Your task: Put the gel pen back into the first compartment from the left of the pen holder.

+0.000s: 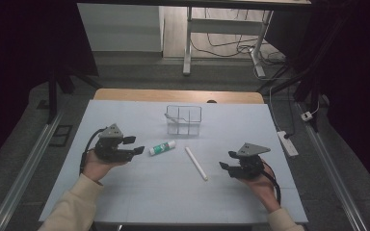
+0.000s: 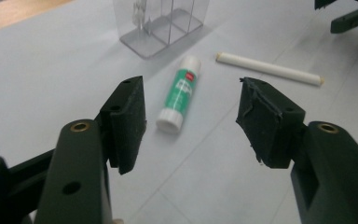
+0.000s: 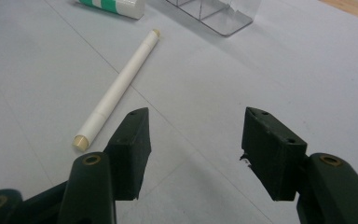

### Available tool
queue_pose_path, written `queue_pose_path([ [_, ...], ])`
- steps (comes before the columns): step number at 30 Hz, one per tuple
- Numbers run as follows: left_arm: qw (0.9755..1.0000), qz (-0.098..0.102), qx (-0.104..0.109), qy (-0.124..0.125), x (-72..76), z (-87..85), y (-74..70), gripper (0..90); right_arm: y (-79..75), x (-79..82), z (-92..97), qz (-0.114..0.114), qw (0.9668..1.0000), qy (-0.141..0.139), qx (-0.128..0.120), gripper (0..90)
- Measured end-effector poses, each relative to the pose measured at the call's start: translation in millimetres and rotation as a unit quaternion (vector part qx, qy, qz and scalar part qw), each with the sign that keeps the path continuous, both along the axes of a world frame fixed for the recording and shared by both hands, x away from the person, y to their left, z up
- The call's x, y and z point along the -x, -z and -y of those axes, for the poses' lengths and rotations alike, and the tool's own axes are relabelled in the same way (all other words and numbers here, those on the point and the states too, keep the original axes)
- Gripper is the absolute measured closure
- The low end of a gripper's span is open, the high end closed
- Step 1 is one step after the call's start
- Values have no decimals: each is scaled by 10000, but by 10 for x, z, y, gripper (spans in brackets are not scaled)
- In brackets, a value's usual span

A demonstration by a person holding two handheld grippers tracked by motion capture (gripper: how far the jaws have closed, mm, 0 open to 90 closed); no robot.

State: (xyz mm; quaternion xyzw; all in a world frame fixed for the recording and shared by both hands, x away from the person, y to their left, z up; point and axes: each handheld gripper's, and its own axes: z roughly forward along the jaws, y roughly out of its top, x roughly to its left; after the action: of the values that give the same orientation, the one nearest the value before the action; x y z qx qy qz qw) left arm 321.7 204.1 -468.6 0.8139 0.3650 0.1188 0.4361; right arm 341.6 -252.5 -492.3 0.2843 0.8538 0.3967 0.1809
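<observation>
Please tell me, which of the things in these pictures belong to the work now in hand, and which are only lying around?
Belonging to the work:
- glue stick, lying flat in front of the open left gripper
- white stick, lying near the open right gripper
- clear divided box, probably where they go

Only lying around:
- power strip beside the table
- cables on the floor behind

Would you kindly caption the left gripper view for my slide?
Open left gripper aimed at a glue stick lying flat, with a white rod and clear organizer beyond.
</observation>
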Motion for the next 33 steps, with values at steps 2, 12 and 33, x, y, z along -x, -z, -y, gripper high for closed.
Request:
queue_pose_path([
  [2,10000,-26,-40,-30,39,-39,36,410,-1,-4,3,-13,10000,-16,9,411],
  [12,9998,-81,-24,-172,234,-202,179,395,3,-12,0,-31,10000,-4,3,411],
  [33,9996,-97,-131,-210,487,-297,349,358,-32,-69,61,-97,9999,57,-106,400],
])
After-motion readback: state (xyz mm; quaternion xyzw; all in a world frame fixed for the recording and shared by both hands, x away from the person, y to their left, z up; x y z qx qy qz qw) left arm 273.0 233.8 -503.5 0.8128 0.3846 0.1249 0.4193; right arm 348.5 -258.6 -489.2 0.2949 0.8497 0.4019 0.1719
